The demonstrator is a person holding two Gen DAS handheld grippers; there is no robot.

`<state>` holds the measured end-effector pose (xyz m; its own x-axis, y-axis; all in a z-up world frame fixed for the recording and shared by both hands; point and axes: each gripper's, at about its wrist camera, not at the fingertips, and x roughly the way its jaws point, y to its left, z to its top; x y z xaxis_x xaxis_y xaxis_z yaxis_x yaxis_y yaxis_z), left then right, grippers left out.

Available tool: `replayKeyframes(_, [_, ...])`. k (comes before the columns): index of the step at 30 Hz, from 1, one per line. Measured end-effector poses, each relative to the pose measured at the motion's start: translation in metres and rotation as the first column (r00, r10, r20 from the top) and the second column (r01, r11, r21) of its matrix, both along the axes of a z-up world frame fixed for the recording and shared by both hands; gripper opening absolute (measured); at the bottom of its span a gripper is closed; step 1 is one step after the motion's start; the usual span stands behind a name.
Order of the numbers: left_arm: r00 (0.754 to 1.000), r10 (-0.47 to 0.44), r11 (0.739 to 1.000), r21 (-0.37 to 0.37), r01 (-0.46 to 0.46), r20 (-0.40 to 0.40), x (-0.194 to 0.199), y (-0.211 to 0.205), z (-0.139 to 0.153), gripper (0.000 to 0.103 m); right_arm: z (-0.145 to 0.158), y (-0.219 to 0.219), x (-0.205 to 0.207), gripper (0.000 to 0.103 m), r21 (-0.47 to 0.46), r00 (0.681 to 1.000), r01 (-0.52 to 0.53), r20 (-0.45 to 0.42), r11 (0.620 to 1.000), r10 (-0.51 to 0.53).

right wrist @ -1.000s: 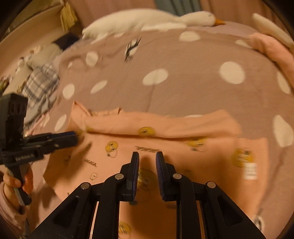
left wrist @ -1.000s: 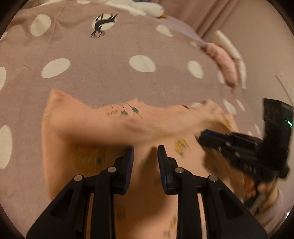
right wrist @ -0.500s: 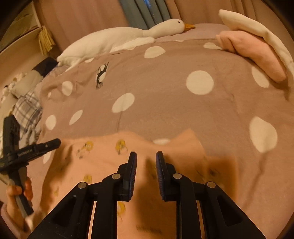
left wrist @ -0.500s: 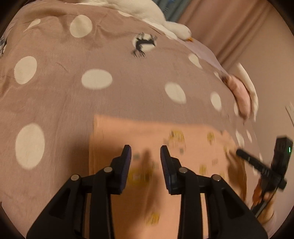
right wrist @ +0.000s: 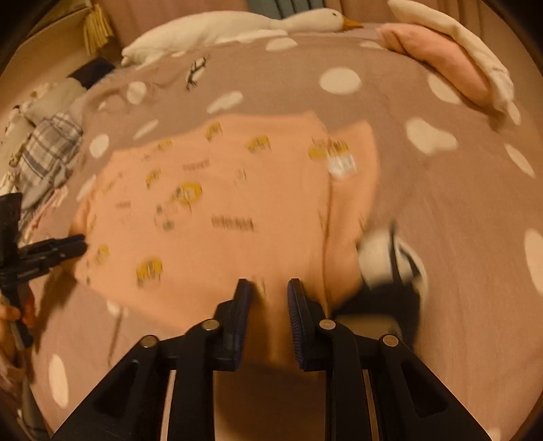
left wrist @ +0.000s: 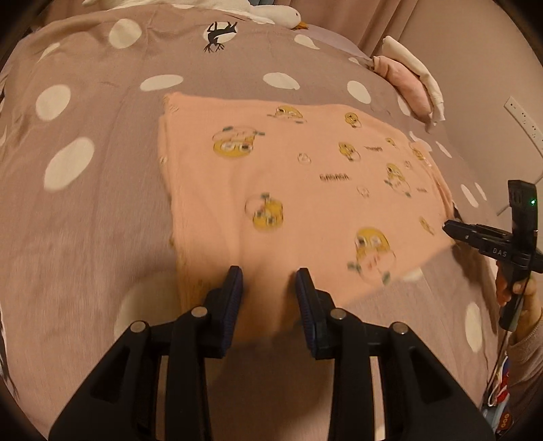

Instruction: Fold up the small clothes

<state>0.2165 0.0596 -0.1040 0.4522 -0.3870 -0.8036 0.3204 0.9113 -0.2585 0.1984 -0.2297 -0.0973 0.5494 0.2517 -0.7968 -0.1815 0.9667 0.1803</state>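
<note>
**Left wrist view.** The peach cotton garment printed with yellow cartoon ducks (left wrist: pixel 305 176) lay folded to a rough rectangle on the taupe bedspread with white spots (left wrist: pixel 101 203). It filled the centre from 10 o'clock round to 4. The left gripper (left wrist: pixel 269 274) sat at the near hem, 6 o'clock. Its jaws had just been opening, and cloth lay in the gap with the pads standing clear of it, likely letting the fold settle. The right gripper (left wrist: pixel 448 230) met the garment's edge at 3 o'clock. That corner rode slightly off the bed with shadow under it, so probably held to keep the hem taut. Open bedspread at 9 o'clock. A pink-and-cream folded stack (left wrist: pixel 407 78) crowded 1 o'clock.

**Right wrist view (blurred).** The garment (right wrist: pixel 220 203) spread from 9 to 1 o'clock. The right gripper (right wrist: pixel 269 285) had its jaws narrow with the hem bunched between; I judged it pinched. The left gripper (right wrist: pixel 81 244) touched the far side edge at 9 o'clock. Bare bedspread ran from 2 to 4 o'clock. A white plush goose (right wrist: pixel 237 30) bounded 12 o'clock and grey plaid clothes (right wrist: pixel 51 149) lay at 10.
</note>
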Motion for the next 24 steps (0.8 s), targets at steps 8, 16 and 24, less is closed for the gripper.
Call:
replayKeyframes(8, [0.995,0.098,0.987,-0.128,-0.101,-0.028,-0.038,0.030,0.011,0.049,0.010,-0.005,-0.021,0.022,0.051,0.999,0.031,0.013,0.998,-0.032])
replayKeyframes(16, [0.973,0.207,0.939,-0.258,-0.228,-0.107,-0.048,0.064,0.007,0.067,0.016,0.001,-0.054,0.035,0.131,0.998,0.020,0.050,0.991,-0.027])
replayKeyframes(24, [0.950,0.197,0.815,-0.499,-0.295,-0.241,-0.006,0.068,-0.009,0.067,0.019,0.013,-0.068,0.038,0.240,0.997,-0.009,0.081,0.971,-0.011])
